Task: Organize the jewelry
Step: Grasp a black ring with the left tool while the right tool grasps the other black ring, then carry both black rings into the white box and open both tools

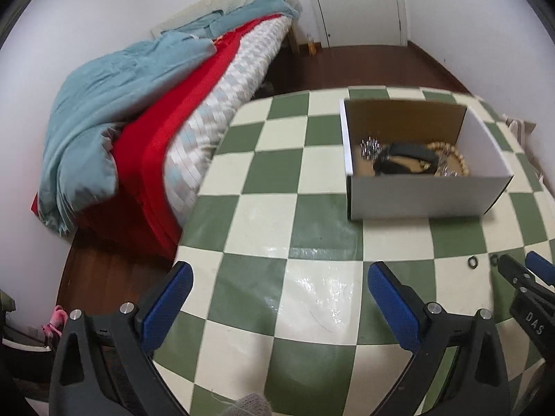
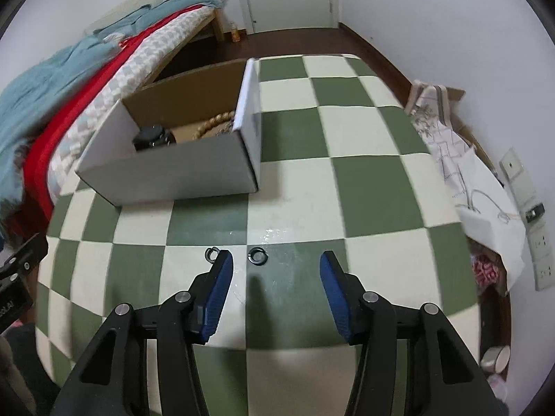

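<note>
The right tool [image 2: 275,260] hangs low over the checkered bench [image 2: 364,190] with its blue pads set wide apart and nothing between them. Just ahead of that tool lie 2 small dark rings: one ring [image 2: 257,255] sits in the gap, nearer the left pad, and the other ring [image 2: 211,252] touches or nearly touches the tip of the left pad, on its outer side. Both look light, hard and thin, lying flat on a glossy surface, so they will likely skid or flip; closing across a ring's outer rim, low against the bench, seems the surest hold. The left tool [image 1: 281,270] is likewise spread wide and empty, well to the left of the right tool. Beyond the rings stands the open cardboard box [image 2: 166,176], holding a dark watch [image 2: 152,137] and a wooden bead bracelet [image 2: 211,123].
</note>
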A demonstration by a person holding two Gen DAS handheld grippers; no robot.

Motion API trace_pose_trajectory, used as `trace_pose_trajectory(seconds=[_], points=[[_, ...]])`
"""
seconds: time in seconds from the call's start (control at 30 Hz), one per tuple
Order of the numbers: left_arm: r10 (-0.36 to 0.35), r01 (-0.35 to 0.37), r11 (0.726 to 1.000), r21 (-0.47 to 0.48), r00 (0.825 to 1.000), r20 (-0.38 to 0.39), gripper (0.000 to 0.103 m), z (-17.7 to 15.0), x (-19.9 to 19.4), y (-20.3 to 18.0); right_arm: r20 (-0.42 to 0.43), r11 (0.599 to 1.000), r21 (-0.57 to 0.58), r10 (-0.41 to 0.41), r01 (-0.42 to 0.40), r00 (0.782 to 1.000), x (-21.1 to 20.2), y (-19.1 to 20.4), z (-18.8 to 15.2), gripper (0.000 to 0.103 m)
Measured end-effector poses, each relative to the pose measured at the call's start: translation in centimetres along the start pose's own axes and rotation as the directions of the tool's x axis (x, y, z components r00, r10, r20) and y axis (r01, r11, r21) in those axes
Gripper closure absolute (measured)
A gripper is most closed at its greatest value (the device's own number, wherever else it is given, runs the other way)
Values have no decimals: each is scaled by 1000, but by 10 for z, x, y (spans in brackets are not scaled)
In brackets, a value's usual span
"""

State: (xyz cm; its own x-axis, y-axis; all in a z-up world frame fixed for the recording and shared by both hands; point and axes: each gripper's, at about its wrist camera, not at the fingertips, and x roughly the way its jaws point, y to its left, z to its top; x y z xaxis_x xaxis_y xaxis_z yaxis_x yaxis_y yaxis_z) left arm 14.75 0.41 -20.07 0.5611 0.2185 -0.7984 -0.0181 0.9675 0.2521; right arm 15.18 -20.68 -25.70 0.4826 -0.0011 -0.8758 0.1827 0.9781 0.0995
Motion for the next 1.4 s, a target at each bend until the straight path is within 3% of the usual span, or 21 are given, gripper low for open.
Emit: trace_pose_trajectory(seconds=[0.23, 0.3, 0.33, 0.43, 0.57, 0.73, 0.87, 1.0, 1.03, 1.13, 1.2, 1.4], points=[[-1, 1, 1000, 18, 1000, -23, 0, 0, 14, -7, 21, 995, -76, -56, 57, 998, 24, 16, -4, 58], [-1, 1, 1000, 15, 1000, -26, 0, 1, 15, -6, 36, 992, -104, -62, 66, 997, 25, 21, -5, 70], [1, -1, 1000, 15, 1000, -27, 0, 1, 15, -7, 46, 990, -128, -60, 65, 997, 24, 25, -5, 90], [-18, 19, 1000, 15, 999, -40, 0, 2, 17, -12, 51, 984, -165, -62, 69, 997, 22, 32, -7, 90], [-100, 103, 994, 34, 992, -72, 0, 3, 17, -38, 57, 996, -76, -44, 49, 997, 10, 8, -4, 90], [-227, 237, 968, 77, 966, -124, 1, 4, 19, -91, 56, 995, 67, -72, 68, 996, -7, -42, 0, 90], [-265, 281, 949, 145, 956, -124, 2, 3, 17, -134, 47, 988, 115, -105, 99, 993, -13, -69, 0, 89], [-286, 306, 936, 176, 949, -130, 30, -1, 20, -155, 46, 983, 150, -116, 108, 992, -16, -86, 0, 89], [-292, 313, 933, 176, 947, -136, 33, -2, 21, -159, 49, 981, 158, -118, 109, 992, -17, -89, 0, 89], [-328, 343, 923, 175, 938, -111, 59, -3, 19, -163, 52, 979, 172, -119, 108, 992, -20, -94, 0, 89], [-346, 360, 915, 181, 932, -106, 93, -3, 17, -165, 54, 978, 179, -117, 105, 992, -20, -96, 0, 89], [-346, 359, 915, 183, 933, -102, 93, -2, 18, -163, 72, 978, 188, -103, 88, 992, -25, -94, 3, 89]])
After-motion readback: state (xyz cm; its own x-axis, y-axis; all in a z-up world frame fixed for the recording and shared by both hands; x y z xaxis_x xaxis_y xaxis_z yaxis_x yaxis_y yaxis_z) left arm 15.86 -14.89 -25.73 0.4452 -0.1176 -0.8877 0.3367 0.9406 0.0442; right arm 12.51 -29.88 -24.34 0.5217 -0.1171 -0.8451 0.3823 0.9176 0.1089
